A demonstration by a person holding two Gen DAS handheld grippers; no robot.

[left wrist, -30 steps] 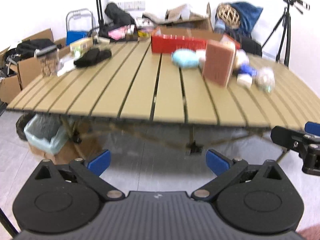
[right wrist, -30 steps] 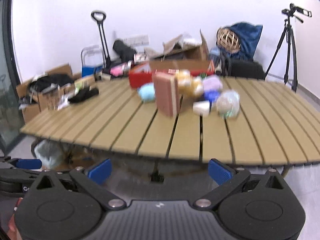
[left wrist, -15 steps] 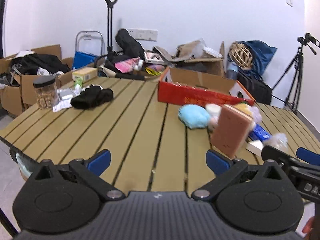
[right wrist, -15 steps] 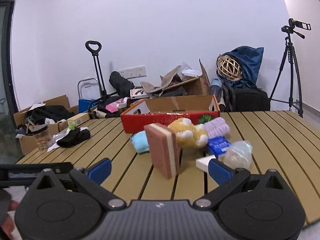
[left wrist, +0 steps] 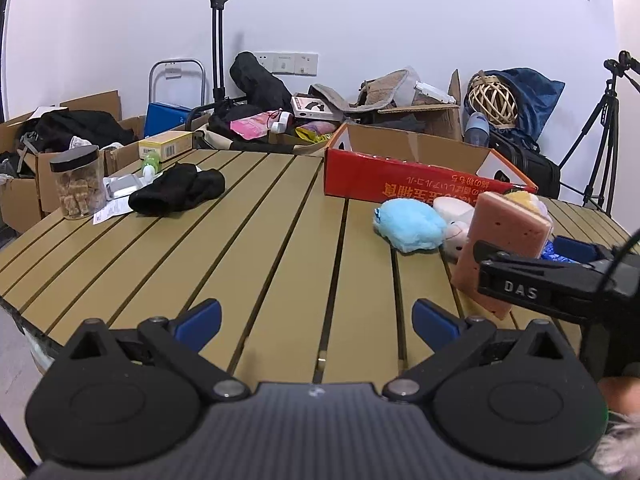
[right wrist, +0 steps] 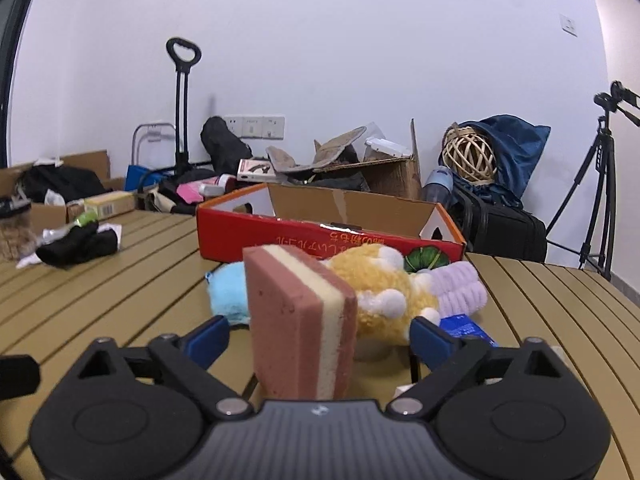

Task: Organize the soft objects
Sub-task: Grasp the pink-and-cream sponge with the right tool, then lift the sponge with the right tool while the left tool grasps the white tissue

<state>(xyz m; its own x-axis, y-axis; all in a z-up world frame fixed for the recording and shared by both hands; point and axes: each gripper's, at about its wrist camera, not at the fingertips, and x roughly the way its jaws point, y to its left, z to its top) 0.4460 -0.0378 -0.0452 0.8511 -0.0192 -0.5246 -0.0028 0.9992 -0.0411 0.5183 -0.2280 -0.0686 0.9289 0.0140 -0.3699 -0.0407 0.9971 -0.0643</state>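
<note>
Your right gripper (right wrist: 318, 338) has its blue-tipped jaws around the upright pink-and-cream layered sponge block (right wrist: 298, 322), which stands on edge on the tan slatted table (right wrist: 120, 304); the jaws have just been closing in from their widest, but a gap shows on each side of the block, so the pads are not pressing on it. In the left wrist view you can see that same gripper reaching in from the right edge with the sponge block between its fingers. Your left gripper (left wrist: 316, 320) hangs wide open over bare slats near the table's front edge, holding nothing. Just behind the sponge block lies the cluster of soft things: a fluffy light-blue plush (right wrist: 228, 294) to its left, a yellow-and-white plush toy (right wrist: 376, 292) touching it from behind, and a lilac ribbed fabric roll (right wrist: 460, 290) to the right of the toy. A blue packet (right wrist: 464, 326) lies in front of the roll, partly hidden by your right finger. Behind the cluster sits an open red cardboard box with a brown inside (right wrist: 328, 232). Well apart, at the table's left side, a crumpled black cloth (left wrist: 178, 190) rests beside a clear jar with a black lid (left wrist: 78, 182).
</note>
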